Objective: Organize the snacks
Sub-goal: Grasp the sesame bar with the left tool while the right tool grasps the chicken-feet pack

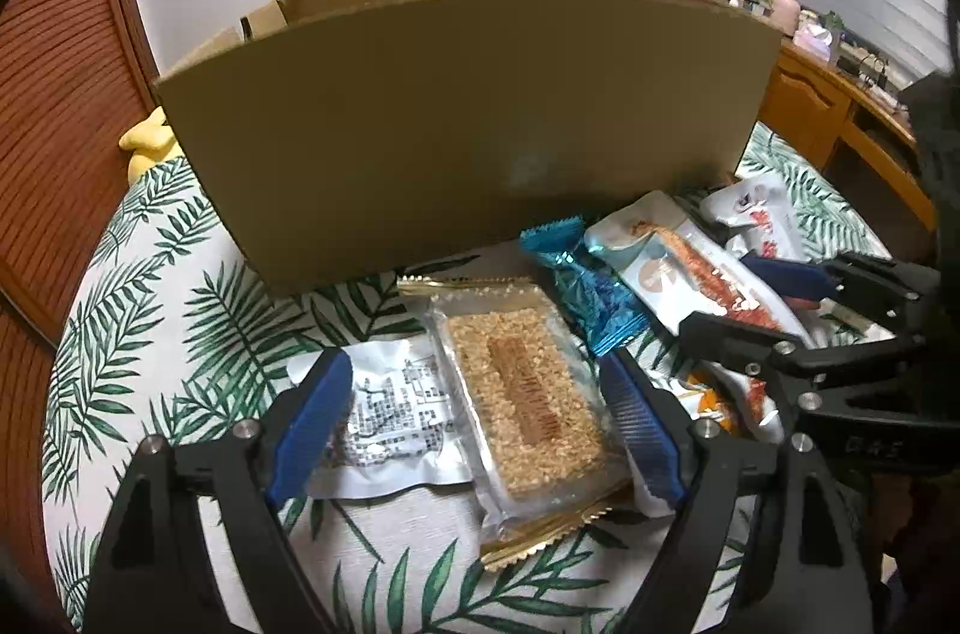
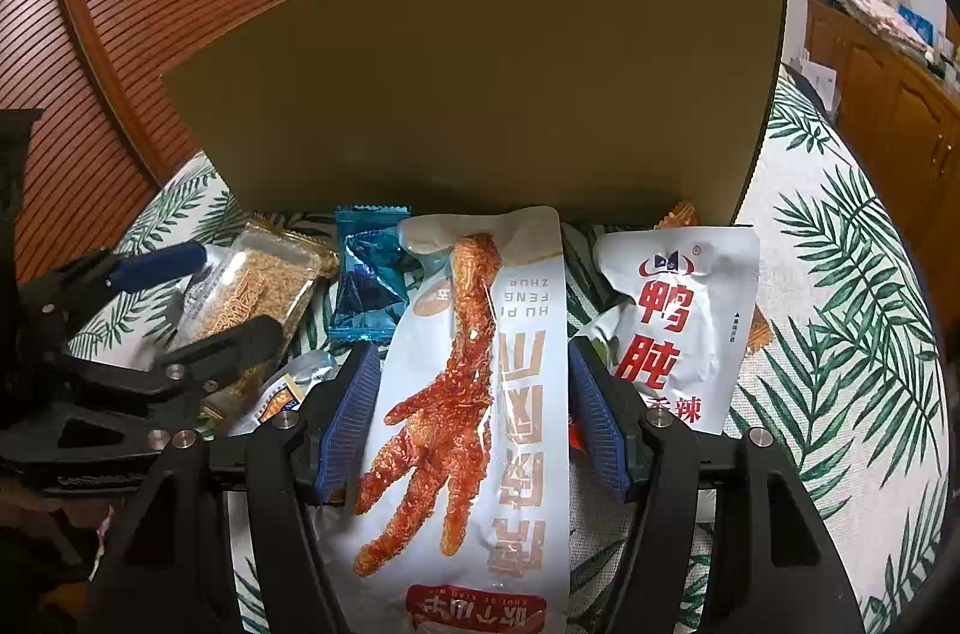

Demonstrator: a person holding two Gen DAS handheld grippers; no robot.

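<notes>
Several snack packets lie on a leaf-print bedspread [image 1: 150,334] in front of a cardboard box [image 1: 468,112]. My left gripper [image 1: 474,370] is open, its blue pads standing either side of a clear grain bar packet [image 1: 528,394] and a silver packet [image 1: 390,412] without pressing them. My right gripper [image 2: 471,355] is shut on a white chicken-foot packet [image 2: 474,394], with a pad against each long edge. A blue candy wrapper [image 2: 366,280] lies between the two groups. Right of the held packet sits a white packet with red characters [image 2: 666,316].
The box's tall near wall [image 2: 480,82] hides its inside. An orange wrapper [image 2: 681,214] peeks out at the box's foot. A slatted wooden door [image 1: 60,94] stands left, a cluttered wooden desk [image 1: 840,106] right. A yellow plush [image 1: 147,142] lies by the box.
</notes>
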